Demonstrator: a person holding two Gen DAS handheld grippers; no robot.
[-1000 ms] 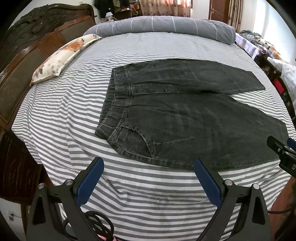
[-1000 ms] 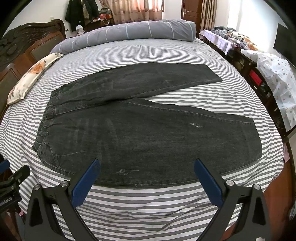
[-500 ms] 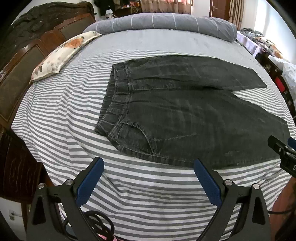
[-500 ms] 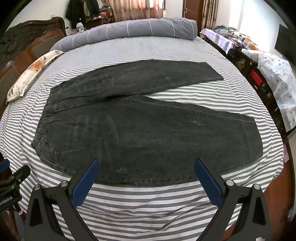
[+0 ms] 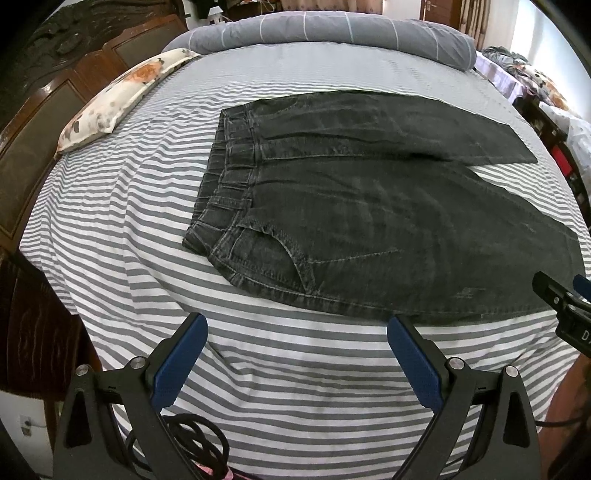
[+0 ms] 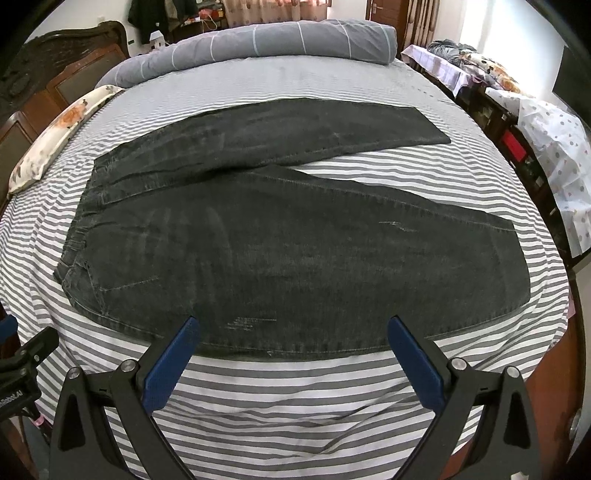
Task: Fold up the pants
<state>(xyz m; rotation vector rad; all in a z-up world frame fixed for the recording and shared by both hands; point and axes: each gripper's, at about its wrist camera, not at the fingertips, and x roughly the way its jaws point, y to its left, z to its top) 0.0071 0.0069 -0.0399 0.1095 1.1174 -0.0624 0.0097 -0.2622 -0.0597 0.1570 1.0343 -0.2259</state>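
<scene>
Dark grey jeans [image 5: 369, 206] lie flat on a grey-and-white striped bed [image 5: 129, 229], waistband to the left, both legs spread apart to the right; they also show in the right wrist view [image 6: 295, 240]. My left gripper [image 5: 295, 332] is open and empty, above the bed just in front of the waistband and near pocket. My right gripper [image 6: 291, 332] is open and empty, at the near edge of the near leg. The right gripper's tip shows at the left wrist view's right edge [image 5: 561, 310].
A floral pillow [image 5: 122, 99] lies at the bed's left side by the dark wooden headboard [image 5: 48, 85]. A rolled grey duvet [image 5: 332, 33] lies across the far end. Cluttered furniture with patterned cloth [image 6: 546, 140] stands right of the bed.
Both grippers have moved slightly forward toward the jeans. The jeans have not moved. Both grippers stay open.
</scene>
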